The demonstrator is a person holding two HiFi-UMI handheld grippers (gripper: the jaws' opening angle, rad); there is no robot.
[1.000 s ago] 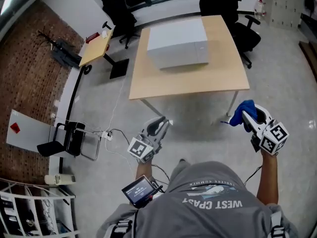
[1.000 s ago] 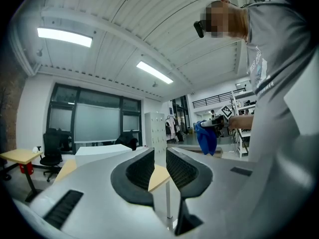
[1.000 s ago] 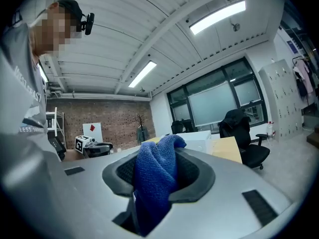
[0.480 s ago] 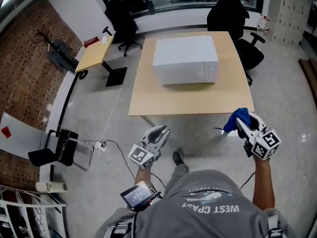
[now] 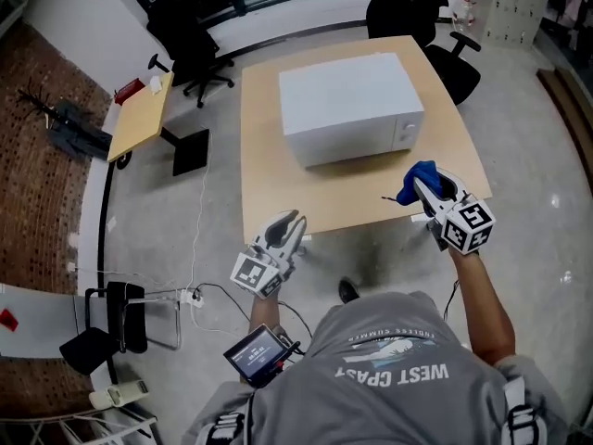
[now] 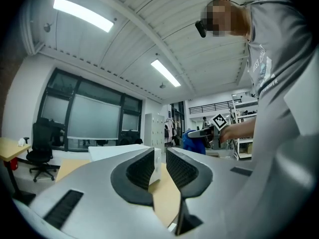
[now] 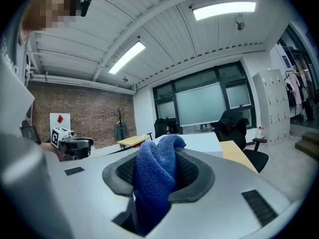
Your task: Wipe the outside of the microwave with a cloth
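Observation:
A white microwave [image 5: 352, 105] stands on a light wooden table [image 5: 278, 193], its door and knobs facing the near edge. My right gripper [image 5: 419, 185] hovers over the table's near right corner, shut on a bunched blue cloth [image 5: 422, 174]; in the right gripper view the cloth [image 7: 157, 178] fills the gap between the pads. My left gripper [image 5: 289, 224] sits at the table's near left edge with its jaws a narrow gap apart and nothing between them. In the left gripper view the microwave [image 6: 112, 151] lies ahead of that gripper [image 6: 159, 158].
Black office chairs [image 5: 408, 3] stand behind the table, and another [image 5: 190, 40] at the back left. A small side table [image 5: 139, 114] is to the left. Cables [image 5: 199, 286] and a folded black chair [image 5: 111, 313] lie on the floor. A small screen [image 5: 258, 352] hangs at the person's waist.
Both grippers and the person have moved forward to the table's near edge, so the table and microwave now sit closer. The right gripper still holds the cloth.

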